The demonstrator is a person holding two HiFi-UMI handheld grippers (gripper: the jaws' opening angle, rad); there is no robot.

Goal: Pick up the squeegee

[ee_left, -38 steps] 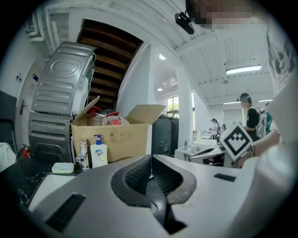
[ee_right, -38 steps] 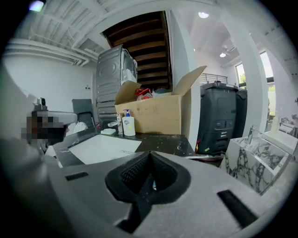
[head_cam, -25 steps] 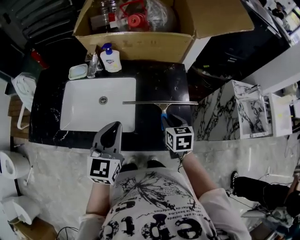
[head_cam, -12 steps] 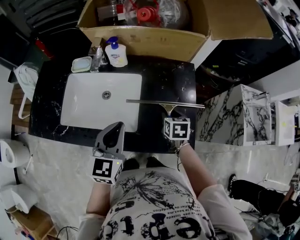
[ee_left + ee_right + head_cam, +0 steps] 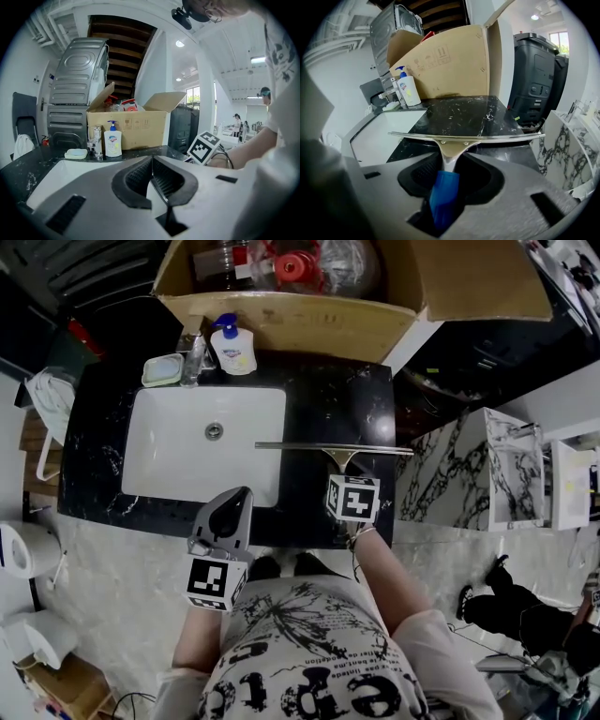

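A: Where do we find the task's thing?

B: We see the long metal-bladed, brass-necked, blue-handled squeegee point(image 5: 333, 448) lying flat on the black marbled countertop point(image 5: 328, 395), at the 3 o'clock side of the white rectangular sink basin point(image 5: 159, 442). Its blade runs from 9 to 3 o'clock, one end reaching over the basin's rim. Its handle points to 6 o'clock, toward us.

A: And our right gripper point(image 5: 343, 474)?

B: We hold it tilted down over that handle. Its jaws are closing with the blue handle between them, and we see a sliver of room on each side.

A: Our left gripper point(image 5: 238, 493)?

B: Its jaws are pressed together with nothing in them. It hangs at the basin's 6 o'clock edge, well apart from the squeegee.

A: What do we see beyond the basin?

B: At its 12 o'clock we make out a white soap bottle with a blue pump point(image 5: 234, 348), then a chrome tap point(image 5: 195, 362) and a pale green soap dish point(image 5: 162, 369) toward 11. Behind them stands an open brown cardboard box point(image 5: 309, 324).
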